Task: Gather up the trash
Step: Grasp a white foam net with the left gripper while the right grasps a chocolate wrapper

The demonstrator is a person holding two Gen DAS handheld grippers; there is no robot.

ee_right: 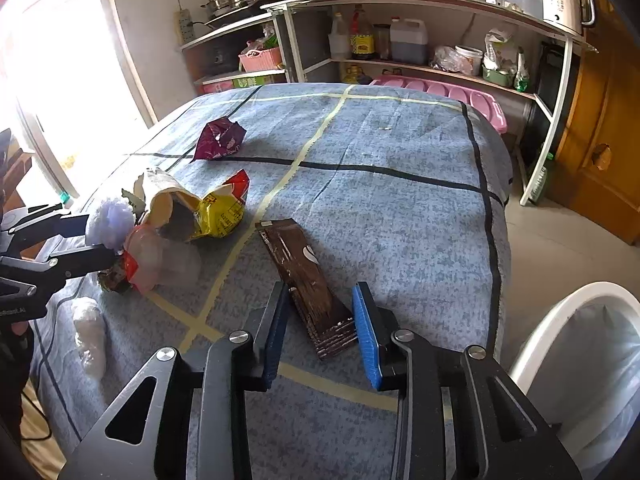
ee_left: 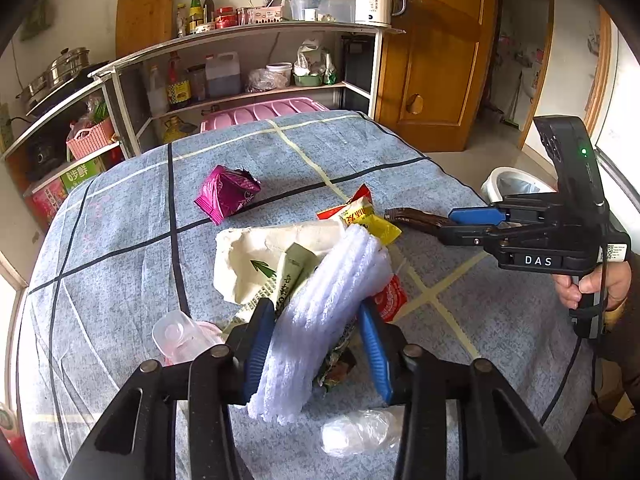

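My left gripper [ee_left: 316, 305] is shut on a white foam net [ee_left: 320, 320] lifted out of a pile of trash; from the right wrist view the left gripper [ee_right: 100, 238] pinches that net [ee_right: 110, 220]. The pile holds a cream paper bag [ee_left: 272, 256], a yellow-red packet [ee_left: 366, 218] and a clear plastic cup [ee_left: 180, 334]. My right gripper [ee_right: 320, 288] is shut on the near end of a flat brown wrapper [ee_right: 304, 272], which lies on the blue tablecloth [ee_right: 400, 220]. A magenta wrapper [ee_left: 226, 196] sits farther back.
A white bin with a liner [ee_right: 580, 344] stands on the floor right of the table. Crumpled clear plastic [ee_left: 360, 432] lies near the front edge. Shelves with bottles and a kettle [ee_left: 380, 0] line the back wall, beside a wooden door [ee_left: 440, 60].
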